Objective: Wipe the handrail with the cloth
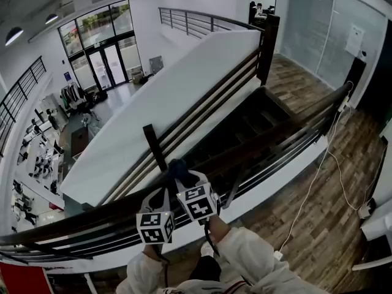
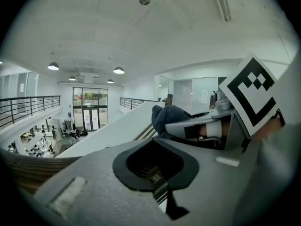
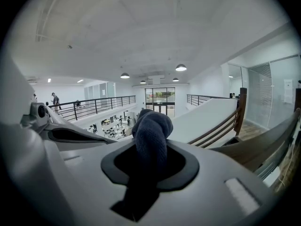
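A dark wooden handrail (image 1: 278, 130) runs from lower left to upper right across the head view, with dark rails under it. My right gripper (image 1: 184, 177) is shut on a dark blue cloth (image 1: 177, 166) right at the rail's top. In the right gripper view the cloth (image 3: 151, 133) bulges up out of the shut jaws, and the handrail (image 3: 265, 145) passes on the right. My left gripper (image 1: 160, 196) sits just left of the right one at the rail, shut with nothing in it. From the left gripper view the cloth (image 2: 167, 117) shows in the right gripper beside it.
Beyond the rail a stairwell (image 1: 245, 127) drops away beside a white sloped wall (image 1: 184, 84). A dark post (image 1: 267, 48) ends the far railing. A white cable (image 1: 318, 176) trails over the wood floor (image 1: 318, 225) at right. An atrium lies far below at left.
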A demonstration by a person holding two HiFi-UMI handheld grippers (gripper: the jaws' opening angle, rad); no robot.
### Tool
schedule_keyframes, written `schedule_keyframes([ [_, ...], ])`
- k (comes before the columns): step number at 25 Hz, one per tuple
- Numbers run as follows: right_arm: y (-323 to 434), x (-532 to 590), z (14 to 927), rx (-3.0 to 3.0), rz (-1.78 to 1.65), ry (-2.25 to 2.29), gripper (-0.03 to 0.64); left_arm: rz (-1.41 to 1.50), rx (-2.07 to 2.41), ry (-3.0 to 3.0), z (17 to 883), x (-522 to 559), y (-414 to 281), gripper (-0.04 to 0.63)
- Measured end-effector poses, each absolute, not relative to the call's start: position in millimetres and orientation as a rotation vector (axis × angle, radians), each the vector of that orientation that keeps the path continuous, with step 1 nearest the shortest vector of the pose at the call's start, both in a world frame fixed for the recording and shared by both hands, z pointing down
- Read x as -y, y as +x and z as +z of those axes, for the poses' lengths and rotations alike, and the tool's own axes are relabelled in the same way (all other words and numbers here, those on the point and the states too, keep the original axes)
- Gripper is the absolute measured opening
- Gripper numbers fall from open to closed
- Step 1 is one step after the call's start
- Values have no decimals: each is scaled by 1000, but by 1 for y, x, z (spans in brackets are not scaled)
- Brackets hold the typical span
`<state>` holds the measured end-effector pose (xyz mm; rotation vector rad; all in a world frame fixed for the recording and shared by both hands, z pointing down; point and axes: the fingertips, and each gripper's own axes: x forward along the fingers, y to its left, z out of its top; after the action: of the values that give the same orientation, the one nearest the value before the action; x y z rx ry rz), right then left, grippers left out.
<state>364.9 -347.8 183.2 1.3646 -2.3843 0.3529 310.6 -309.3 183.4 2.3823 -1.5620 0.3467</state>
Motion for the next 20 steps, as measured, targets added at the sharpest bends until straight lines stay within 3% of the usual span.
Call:
schedule_keyframes([
  [20, 508, 383, 185, 2233, 395, 1596, 94, 390, 1336, 2491, 174, 349, 444, 3],
])
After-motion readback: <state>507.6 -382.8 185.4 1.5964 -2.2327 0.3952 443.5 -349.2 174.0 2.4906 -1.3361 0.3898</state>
